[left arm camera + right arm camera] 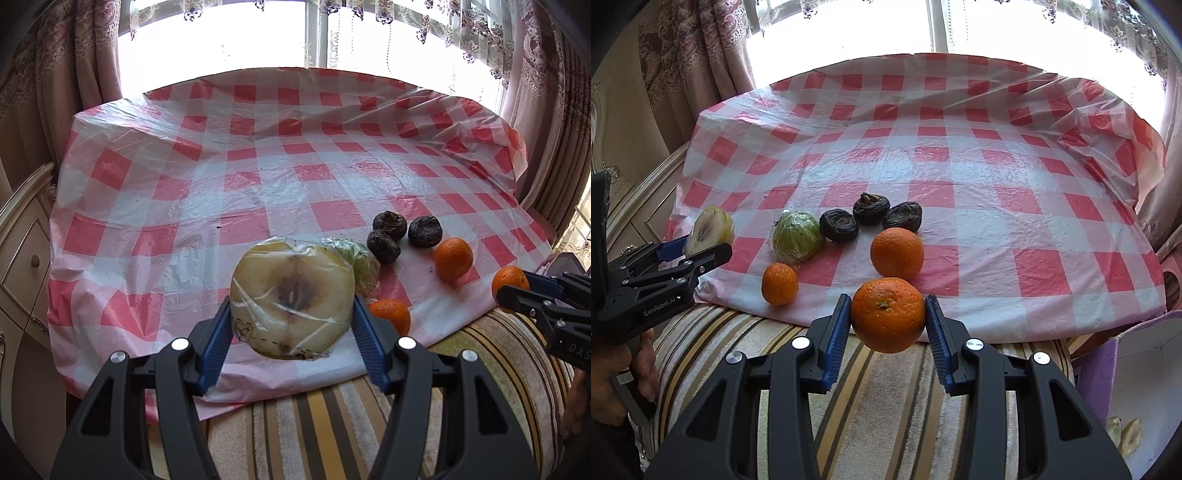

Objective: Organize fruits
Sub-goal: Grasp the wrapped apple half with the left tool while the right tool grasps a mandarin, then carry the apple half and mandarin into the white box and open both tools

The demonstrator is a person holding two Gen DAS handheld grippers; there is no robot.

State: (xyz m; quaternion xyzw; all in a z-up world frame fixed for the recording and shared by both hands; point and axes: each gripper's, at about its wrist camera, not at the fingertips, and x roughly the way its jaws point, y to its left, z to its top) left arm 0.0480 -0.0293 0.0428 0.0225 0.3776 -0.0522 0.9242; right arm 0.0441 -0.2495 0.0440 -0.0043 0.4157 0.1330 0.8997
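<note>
My left gripper (292, 306) is shut on a yellowish cut fruit half wrapped in cling film (291, 295), held above the near edge of the checked tablecloth (258, 166). An orange (888, 314) hangs over the striped cushion (886, 387), with my right gripper (887, 301) shut on it. On the cloth lie a green wrapped fruit (796, 236), three dark shrivelled fruits (871, 208), a large orange (897, 253) and a small orange (779, 283). Each gripper shows at the edge of the other's view, the left gripper (705, 247) and the right gripper (511, 286).
A purple box (1137, 369) stands at the right beside the cushion. A pale cabinet with drawers (22, 258) is at the left. Curtains and a bright window lie behind the table. A hand (613, 373) grips the left tool's handle.
</note>
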